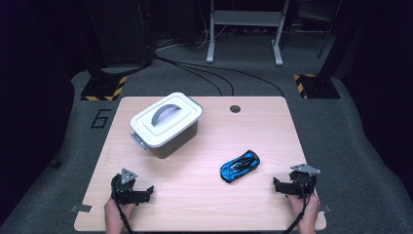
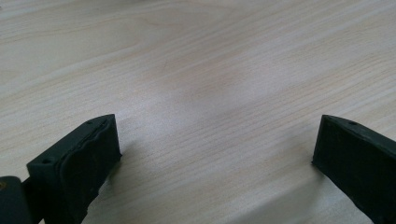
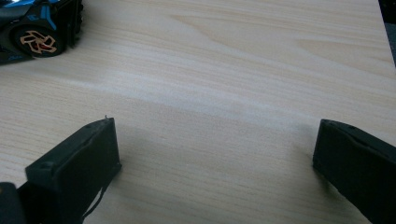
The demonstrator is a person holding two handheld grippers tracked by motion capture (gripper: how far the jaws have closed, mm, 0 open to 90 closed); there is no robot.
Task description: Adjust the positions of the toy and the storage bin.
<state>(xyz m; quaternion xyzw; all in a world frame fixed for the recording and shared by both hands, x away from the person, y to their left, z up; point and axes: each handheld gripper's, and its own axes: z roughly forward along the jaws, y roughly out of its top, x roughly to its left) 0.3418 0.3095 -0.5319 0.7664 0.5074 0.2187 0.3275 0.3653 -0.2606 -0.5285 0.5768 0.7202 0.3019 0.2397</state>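
Observation:
A blue and black toy car lies on the wooden table, right of centre. A grey storage box with a white lid and grey handle stands at the back left, lid on. My left gripper rests near the front left edge, held by a hand, jaws wide apart over bare wood. My right gripper sits at the front right, also open, about a hand's width right of the car. In the right gripper view the car's rear wheel shows at the top left, well beyond the jaws.
A small round hole sits near the table's far edge. Cables run across the grey floor behind the table, with stand legs and yellow-black striped bases beyond. Bare tabletop lies between the two grippers.

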